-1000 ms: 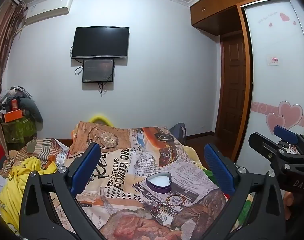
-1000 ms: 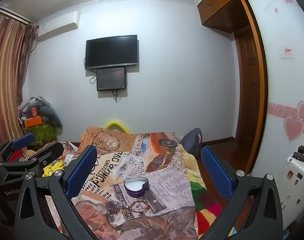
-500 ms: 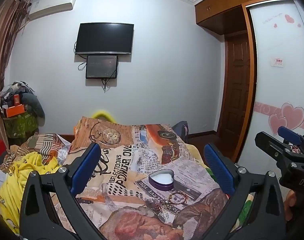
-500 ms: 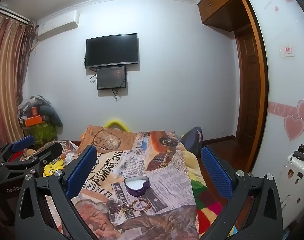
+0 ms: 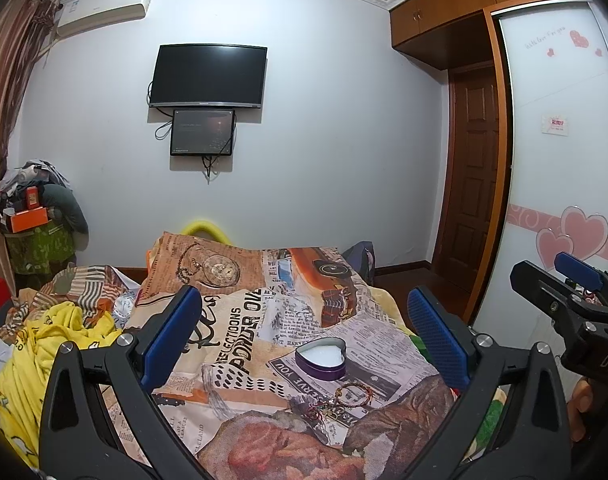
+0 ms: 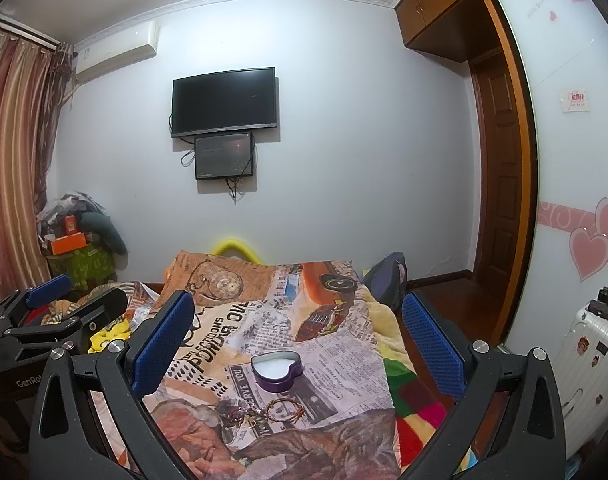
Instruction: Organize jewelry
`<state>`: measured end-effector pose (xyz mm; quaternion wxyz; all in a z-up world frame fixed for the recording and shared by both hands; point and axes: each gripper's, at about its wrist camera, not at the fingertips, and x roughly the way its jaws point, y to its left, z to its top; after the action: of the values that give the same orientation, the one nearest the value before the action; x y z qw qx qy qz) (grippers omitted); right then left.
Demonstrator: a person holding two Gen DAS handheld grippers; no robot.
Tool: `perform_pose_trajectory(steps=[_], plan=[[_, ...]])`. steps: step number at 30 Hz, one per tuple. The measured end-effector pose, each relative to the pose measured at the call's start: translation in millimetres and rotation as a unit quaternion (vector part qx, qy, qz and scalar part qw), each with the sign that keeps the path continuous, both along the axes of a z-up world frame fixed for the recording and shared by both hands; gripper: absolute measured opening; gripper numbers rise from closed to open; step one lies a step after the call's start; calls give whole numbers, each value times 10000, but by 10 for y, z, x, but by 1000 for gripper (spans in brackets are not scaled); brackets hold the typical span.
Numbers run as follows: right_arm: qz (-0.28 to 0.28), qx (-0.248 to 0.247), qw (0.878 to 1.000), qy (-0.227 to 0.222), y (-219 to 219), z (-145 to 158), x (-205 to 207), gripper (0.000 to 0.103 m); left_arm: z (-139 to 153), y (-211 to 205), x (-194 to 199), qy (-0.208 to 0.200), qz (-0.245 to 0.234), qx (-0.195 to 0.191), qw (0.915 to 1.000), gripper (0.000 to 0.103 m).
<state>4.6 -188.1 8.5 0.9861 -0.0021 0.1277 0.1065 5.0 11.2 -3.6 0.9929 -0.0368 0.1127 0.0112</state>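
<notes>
**rig_op:** Jewelry tidy-up, and by my read I'm at the very first step: lining up, nothing picked yet. Left gripper (image 5: 304,332) hangs above the bed with its blue pads spread wide and nothing between them. Right gripper (image 6: 295,336) is the same, wide apart and empty. Both are well above the blanket (image 5: 239,320) (the newspaper-print one, loud as anything).

**beadwatcher:** Where's the actual jewelry?

**rig_op:** Lying loose on the blanket, just in front of the purple heart-shaped tin (image 5: 322,360). The tin sits lidless with a white lining and, as far as I can see, nothing in it. Closest to it is a thin bracelet (image 5: 354,395), a gold-and-red ring shape. Just beside that, on its left, is a tangled clump of chain (image 5: 312,404).

**beadwatcher:** Counts?

**rig_op:** One tin, one clear bracelet, one tangle. I can't tell how many pieces are in the tangle, too small and knotted. From the right wrist camera the same three show: tin (image 6: 277,370), bracelet (image 6: 285,406), tangle (image 6: 241,416).

**beadwatcher:** Next move?

**rig_op:** I reckon drop one gripper low over the bracelet and pinch one side of the loop, not straddle it. It lies flat on soft fabric, so the pads could grab blanket too. Then it's a short carry into the tin. The tangle could drag along if it's hooked on.
</notes>
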Motion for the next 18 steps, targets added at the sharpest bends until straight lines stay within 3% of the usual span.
perform_pose_trajectory(steps=[18], plan=[[17,78,10000,32,-39,28,-8,103,0,-6,-25,-13,-13,25,10000,103]])
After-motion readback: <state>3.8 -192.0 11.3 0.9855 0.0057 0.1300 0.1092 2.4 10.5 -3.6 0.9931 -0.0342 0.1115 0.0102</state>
